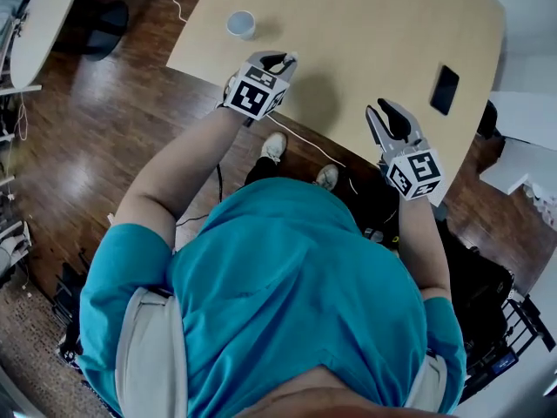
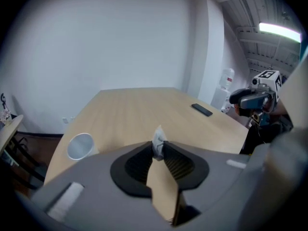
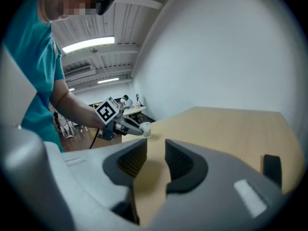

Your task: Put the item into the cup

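Observation:
A small white paper cup [image 1: 241, 24] stands upright near the table's far left corner; in the left gripper view the cup [image 2: 79, 146] is low at the left, ahead of the jaws. My left gripper [image 1: 278, 59] hovers over the table just right of the cup and nearer to me. It is shut on a small crumpled white item [image 2: 158, 143] pinched at the jaw tips [image 2: 159, 150]. My right gripper [image 1: 389, 111] is over the near table edge at the right. Its jaws [image 3: 155, 153] stand apart with nothing between them.
The light wooden table [image 1: 365, 33] carries a black phone [image 1: 445, 89] near its right edge. The phone shows too in the left gripper view [image 2: 202, 109] and the right gripper view [image 3: 272, 170]. A white cable [image 1: 305, 138] trails over the dark wood floor below the table.

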